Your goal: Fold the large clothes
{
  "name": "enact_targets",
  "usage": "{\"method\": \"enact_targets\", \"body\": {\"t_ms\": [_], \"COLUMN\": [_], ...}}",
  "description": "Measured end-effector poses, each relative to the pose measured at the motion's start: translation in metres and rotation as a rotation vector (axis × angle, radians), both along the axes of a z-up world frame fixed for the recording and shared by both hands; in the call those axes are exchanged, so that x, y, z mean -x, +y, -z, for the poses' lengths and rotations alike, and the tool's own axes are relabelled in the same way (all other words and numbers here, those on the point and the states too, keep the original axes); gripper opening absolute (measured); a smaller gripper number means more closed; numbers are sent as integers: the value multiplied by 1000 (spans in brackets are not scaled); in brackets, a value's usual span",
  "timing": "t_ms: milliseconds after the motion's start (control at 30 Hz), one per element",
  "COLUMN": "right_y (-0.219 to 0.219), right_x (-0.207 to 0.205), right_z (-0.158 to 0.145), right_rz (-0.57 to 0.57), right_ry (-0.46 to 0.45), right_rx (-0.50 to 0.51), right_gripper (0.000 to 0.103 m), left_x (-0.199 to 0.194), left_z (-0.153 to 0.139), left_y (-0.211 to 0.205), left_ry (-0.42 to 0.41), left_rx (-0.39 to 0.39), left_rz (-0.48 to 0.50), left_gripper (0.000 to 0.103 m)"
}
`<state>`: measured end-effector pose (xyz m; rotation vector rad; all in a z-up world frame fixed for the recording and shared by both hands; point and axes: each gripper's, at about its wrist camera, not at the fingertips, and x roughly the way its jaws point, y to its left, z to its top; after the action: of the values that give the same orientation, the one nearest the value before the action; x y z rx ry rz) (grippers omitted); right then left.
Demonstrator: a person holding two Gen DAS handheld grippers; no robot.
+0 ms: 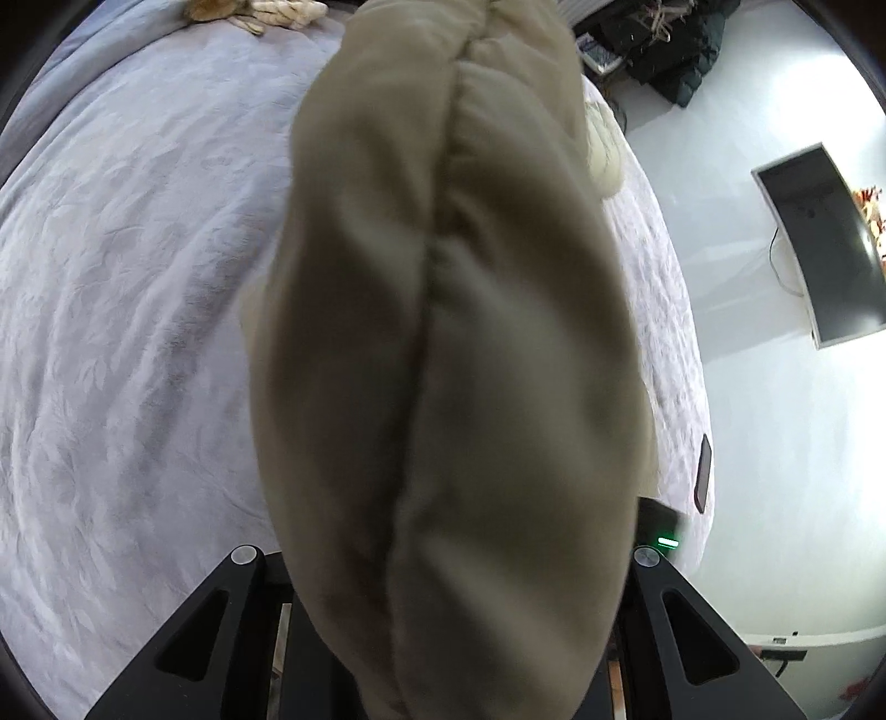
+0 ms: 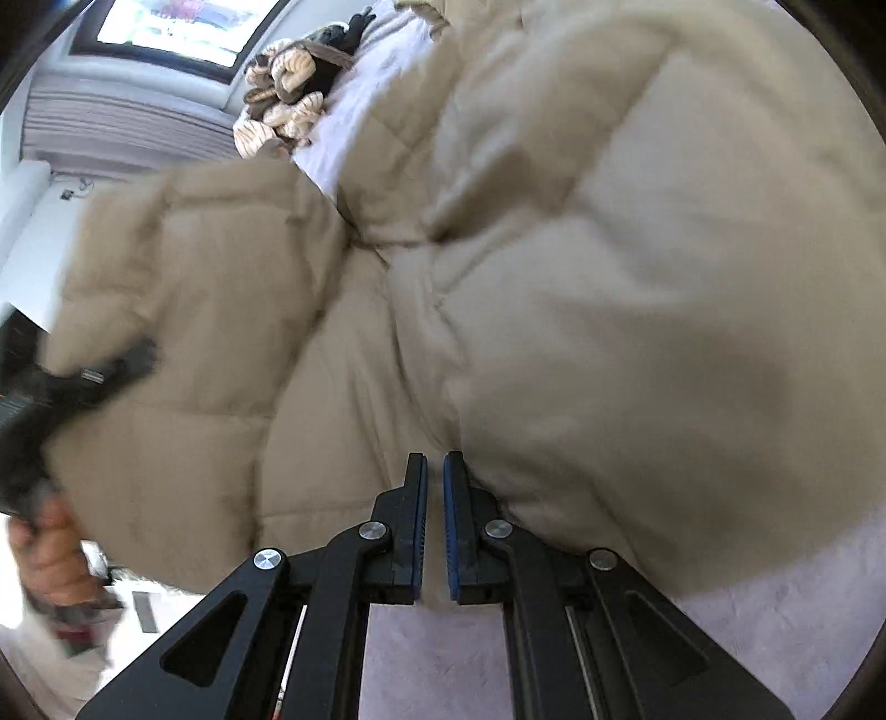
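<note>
A beige quilted coat (image 2: 609, 277) lies bunched across the bed. A long padded part of the coat (image 1: 443, 332) hangs straight out of my left gripper and fills the middle of the left wrist view, hiding the fingertips. Only the black linkage arms (image 1: 243, 559) show beside the fabric. In the right wrist view that left gripper (image 2: 133, 357) is a dark blur at the coat's left edge, held by a hand (image 2: 50, 548). My right gripper (image 2: 435, 471) is shut with nothing between its blue pads (image 2: 451, 526). Its tips sit at the coat's near edge.
The bed has a pale lilac cover (image 1: 111, 277). Striped plush things (image 2: 288, 105) lie at its far end below a window (image 2: 177, 27). A phone (image 1: 703, 473) rests near the bed's right edge. On the white floor stand a dark screen (image 1: 825, 243) and dark clothes (image 1: 664, 50).
</note>
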<state>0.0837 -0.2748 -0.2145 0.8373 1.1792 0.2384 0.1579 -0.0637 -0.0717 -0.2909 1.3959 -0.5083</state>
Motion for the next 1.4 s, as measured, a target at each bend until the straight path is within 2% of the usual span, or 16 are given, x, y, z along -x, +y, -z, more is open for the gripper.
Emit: {"method": "enact_targets", "body": {"t_ms": [67,233,367,400,500,533,633,767,900,1000,1100,1133,1167,1200,1267,1400], "right_y": [1,-2,-10,-11,-12,-12,-13,-20,-40,-70,-104,-115,-124,-135,-151,-178], "right_x": [-7,-13,-14,-14,-15,-16,-17,-12,11,40,68,75,80,91,98,108], "right_z": [20,40,52,53,56,57,58,50,33,23,12,8,4,0,-9,-32], "right_rz": [13,27,44,43,39,40,42,43,64,134,220,252,277,306,348,440], "right_ry": [22,14,-15,-23,-43,-49,-57,-16,-8,9,16,18,17,12,6,-33], "right_rx": [-49,-136,-241,-252,-283,-294,-324,-351,-338,-318,-270,-250,-230,-207,-170,-113], "right_gripper": [2,0,0,0,0,0,0,0,2,4,18,33,52,57,58,58], "left_x": [2,-6,-11,-13,-15,-16,-24,-29,-30,-15,4,7,10,12,19,30], "left_z": [-8,-12,-6,-3,1,2,6,23,35,45,48,49,49,51,51,56], "left_y": [-25,-104,-165,-181,-207,-213,-220,-198,-196,-200,-205,-210,-214,-215,-228,-246], "left_ry": [8,17,47,67,103,117,149,192,162,124,53,9,-21,-61,-126,-180], "left_rx": [-21,-57,-48,-30,-15,1,42,125,187,219,232,230,227,231,218,210], "left_rz": [36,170,267,288,328,343,367,371,392,394,402,412,420,431,454,490], "left_gripper": [26,27,41,51,58,63,64,64,64,64,64,65,68,75,77,77]}}
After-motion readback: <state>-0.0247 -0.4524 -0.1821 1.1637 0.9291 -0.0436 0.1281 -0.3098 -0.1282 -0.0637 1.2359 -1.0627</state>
